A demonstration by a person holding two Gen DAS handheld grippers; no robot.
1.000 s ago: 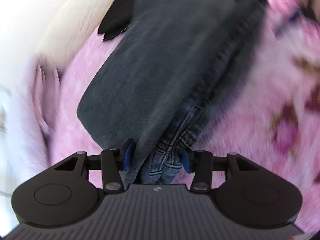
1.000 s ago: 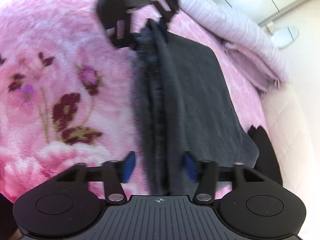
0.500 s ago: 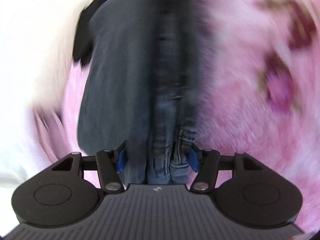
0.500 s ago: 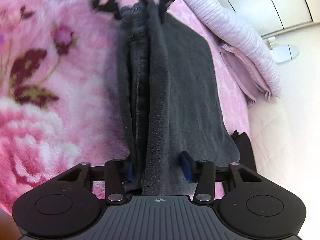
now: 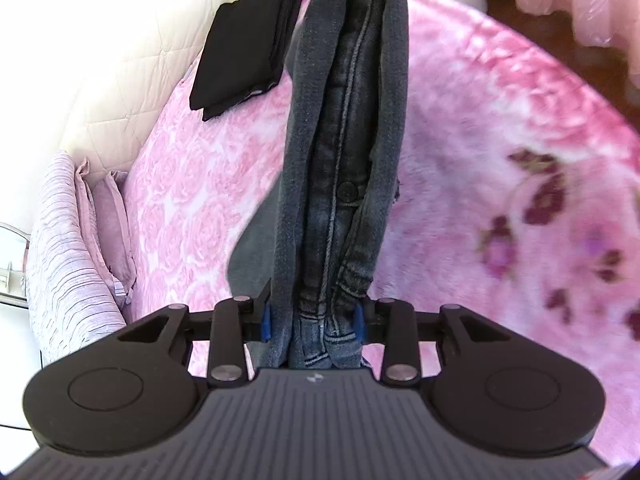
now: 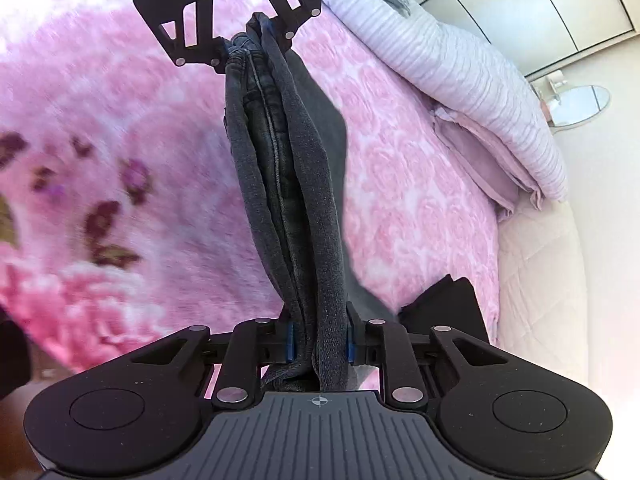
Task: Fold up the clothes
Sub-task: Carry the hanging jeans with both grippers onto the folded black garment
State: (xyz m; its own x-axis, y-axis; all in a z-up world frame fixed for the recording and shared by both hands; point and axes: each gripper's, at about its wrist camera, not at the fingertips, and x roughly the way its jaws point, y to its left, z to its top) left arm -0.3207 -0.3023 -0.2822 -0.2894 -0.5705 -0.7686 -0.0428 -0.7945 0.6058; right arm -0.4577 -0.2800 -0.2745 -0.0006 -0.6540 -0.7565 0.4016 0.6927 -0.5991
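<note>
Folded dark blue-grey jeans (image 5: 344, 160) are stretched between my two grippers, held up above a pink floral blanket (image 5: 500, 152). My left gripper (image 5: 312, 316) is shut on one end of the folded jeans. My right gripper (image 6: 318, 338) is shut on the other end of the jeans (image 6: 288, 184). The left gripper also shows at the top of the right wrist view (image 6: 252, 50), facing me with the denim bunched in its jaws. The jeans hang as a thick folded bundle, seams and a button showing.
A folded black garment (image 5: 248, 44) lies at the bed's edge, also in the right wrist view (image 6: 444, 304). Striped lilac pillows (image 6: 460, 76) lie along one side. A white quilted bed frame (image 5: 132, 64) borders the blanket. A small round table (image 6: 580, 104) stands beyond.
Both grippers have lifted the jeans off the blanket, so the bundle now hangs taut between them. The flat panel that lay on the bed has gathered up.
</note>
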